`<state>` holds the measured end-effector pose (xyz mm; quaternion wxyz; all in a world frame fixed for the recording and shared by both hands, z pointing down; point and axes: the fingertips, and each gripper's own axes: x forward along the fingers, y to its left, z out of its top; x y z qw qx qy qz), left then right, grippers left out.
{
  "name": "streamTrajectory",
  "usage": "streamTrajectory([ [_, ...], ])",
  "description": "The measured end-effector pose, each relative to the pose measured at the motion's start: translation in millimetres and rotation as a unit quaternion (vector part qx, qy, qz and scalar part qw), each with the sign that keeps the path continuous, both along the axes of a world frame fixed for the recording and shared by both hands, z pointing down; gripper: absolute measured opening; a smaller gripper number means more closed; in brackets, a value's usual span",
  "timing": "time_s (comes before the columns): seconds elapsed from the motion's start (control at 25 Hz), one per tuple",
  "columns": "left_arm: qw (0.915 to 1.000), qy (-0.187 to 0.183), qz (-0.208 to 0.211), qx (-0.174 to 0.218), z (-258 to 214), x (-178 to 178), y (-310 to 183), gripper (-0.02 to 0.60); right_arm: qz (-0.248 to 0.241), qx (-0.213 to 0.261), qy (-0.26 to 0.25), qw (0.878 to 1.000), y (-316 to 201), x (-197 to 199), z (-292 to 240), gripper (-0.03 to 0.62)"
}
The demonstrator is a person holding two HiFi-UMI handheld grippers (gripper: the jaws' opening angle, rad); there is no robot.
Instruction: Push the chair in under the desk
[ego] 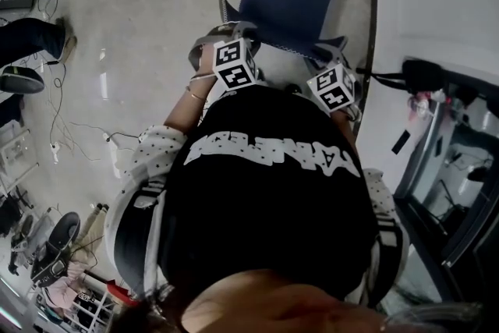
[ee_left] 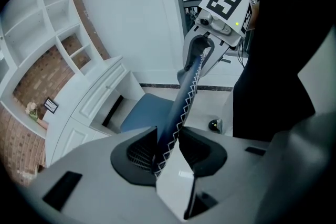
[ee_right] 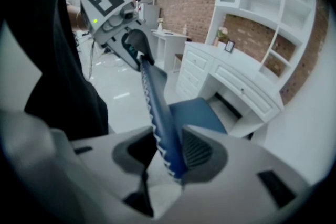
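I have the chair [ego: 288, 0] by the top of its backrest [ee_left: 186, 97], one pair of tongs at each end. My left tongs [ee_left: 168, 147] are pinching the blue padded edge with its white zigzag stitching, and the padding sits right between the pads. My right tongs [ee_right: 168, 149] are clamped on the same edge further along. From above, both pairs reach forward from my body onto the backrest.

The chair stands out on the pale floor [ego: 140, 51], facing the white bench [ee_right: 236, 81]. Its blue seat [ee_right: 197, 113] has its front near the dark knee gap [ee_right: 228, 105], but most of it looks to be outside.

I judge the grip is made and the push is the step in hand. Next I need a level, even shove from both hands, so the chair rolls straight into the gap without swinging into the drawers at the side. I should keep both grips firm so the padding does not slip.
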<state>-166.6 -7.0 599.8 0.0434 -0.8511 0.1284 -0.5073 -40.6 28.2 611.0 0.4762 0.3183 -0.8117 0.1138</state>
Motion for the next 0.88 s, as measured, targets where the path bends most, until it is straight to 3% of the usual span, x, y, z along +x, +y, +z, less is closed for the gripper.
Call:
streamTrajectory([
  [0.44, 0.9999, 0.011, 0.009, -0.009, -6, 13, 3, 0.159, 0.0, 0.001, 0.012, 1.0, -1, 12, -5, 0.155],
  [0.88, 1.0, 0.007, 0.003, -0.002, -21, 25, -24, 0.155, -0.004, 0.005, 0.028, 1.0, -30, 26, -20, 0.155],
])
